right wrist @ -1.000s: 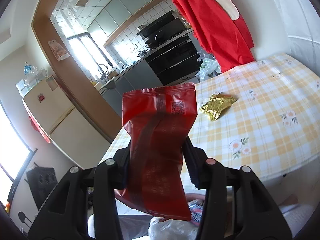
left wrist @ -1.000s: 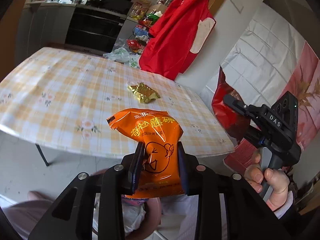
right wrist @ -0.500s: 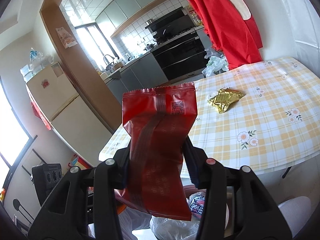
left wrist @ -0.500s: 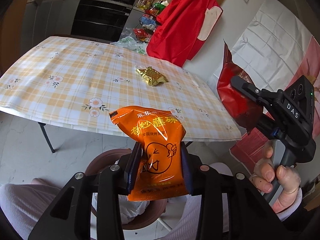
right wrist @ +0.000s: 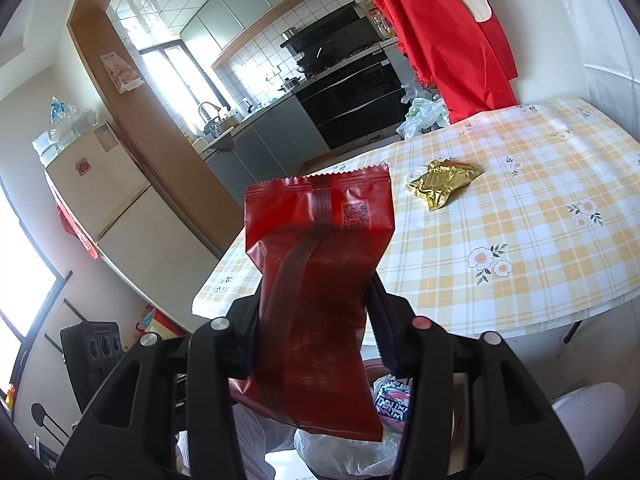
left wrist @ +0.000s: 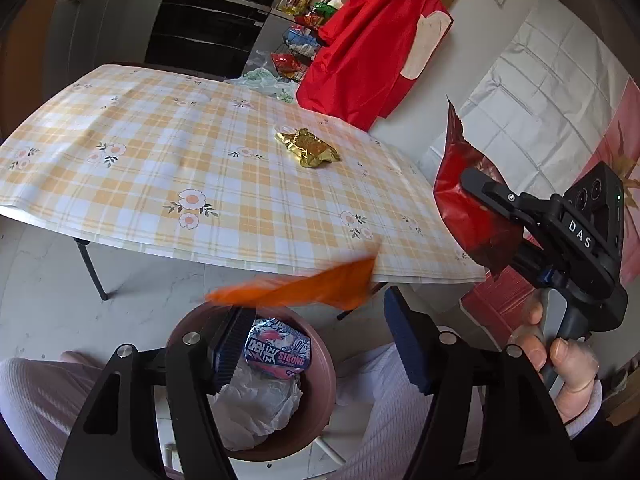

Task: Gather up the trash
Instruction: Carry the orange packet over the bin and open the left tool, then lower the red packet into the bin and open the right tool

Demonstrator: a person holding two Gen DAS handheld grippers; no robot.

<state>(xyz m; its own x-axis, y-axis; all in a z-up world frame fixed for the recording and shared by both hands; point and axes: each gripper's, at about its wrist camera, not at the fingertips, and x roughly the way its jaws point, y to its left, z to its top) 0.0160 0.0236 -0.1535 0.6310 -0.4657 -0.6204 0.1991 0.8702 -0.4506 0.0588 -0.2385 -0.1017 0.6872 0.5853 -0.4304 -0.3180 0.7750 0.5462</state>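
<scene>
My left gripper (left wrist: 316,344) hangs over a brown bin (left wrist: 320,392), its jaws opening. An orange snack bag (left wrist: 296,290), blurred and lying flat, is loose between the fingertips and touches neither pad. In the bin lie white plastic and a blue-pink wrapper (left wrist: 278,350). My right gripper (right wrist: 316,332) is shut on a red snack bag (right wrist: 316,280), held upright near the table's edge; this red snack bag (left wrist: 468,208) also shows at the right of the left wrist view. A crumpled gold wrapper (left wrist: 308,148) lies on the checked tablecloth (left wrist: 160,168).
A red garment (left wrist: 368,40) hangs by the wall beyond the table. Kitchen counters and a dark oven (left wrist: 208,28) stand at the back. A person's hand (left wrist: 560,360) grips the right tool, and light sleeves or legs flank the bin. A fridge (right wrist: 112,216) stands to the left.
The left jaws have spread and the orange bag has slipped from upright between the pads to flat and blurred above the bin. The right gripper keeps its hold on the red bag.
</scene>
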